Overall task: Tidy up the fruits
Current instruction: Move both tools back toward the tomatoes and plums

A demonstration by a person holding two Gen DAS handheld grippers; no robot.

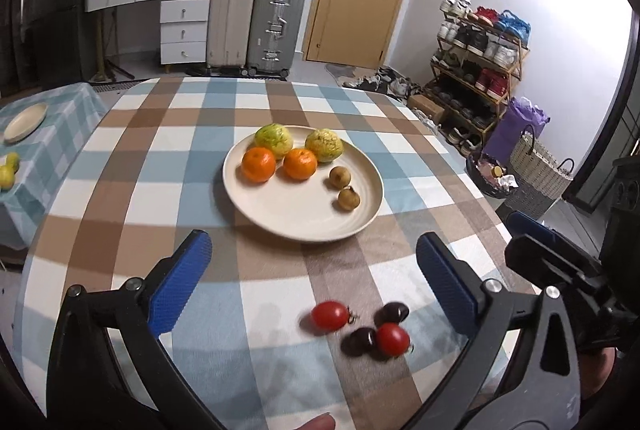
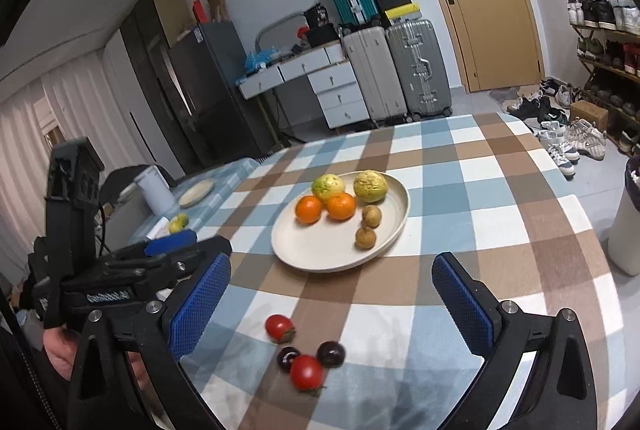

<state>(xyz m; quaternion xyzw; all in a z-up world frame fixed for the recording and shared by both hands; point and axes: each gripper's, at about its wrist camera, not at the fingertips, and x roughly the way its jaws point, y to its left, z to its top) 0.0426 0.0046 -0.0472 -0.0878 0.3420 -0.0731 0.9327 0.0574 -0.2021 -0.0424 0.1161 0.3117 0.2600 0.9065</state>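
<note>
A cream plate [image 1: 304,226] on the checked tablecloth holds two green-yellow guavas [image 1: 274,139], two oranges [image 1: 259,164] and two brown longans [image 1: 340,177]. Nearer me, two cherry tomatoes [image 1: 330,315] and two dark cherries [image 1: 391,313] lie loose on the cloth. My left gripper [image 1: 314,246] hangs open above them, with nothing between its blue pads. My right gripper [image 2: 331,265] is open too and holds nothing, just short of the plate [image 2: 320,262]. Below it lie the tomatoes [image 2: 279,327] and cherries [image 2: 331,353]. The two grippers are side by side.
A lower side table on the left carries a second plate [image 1: 25,121] and small yellow-green fruit [image 1: 8,170]. Beyond the table stand suitcases [image 1: 276,26], a drawer desk and a door. On the right are a shoe rack [image 1: 476,62], baskets [image 1: 536,166] and a white bin [image 2: 628,230].
</note>
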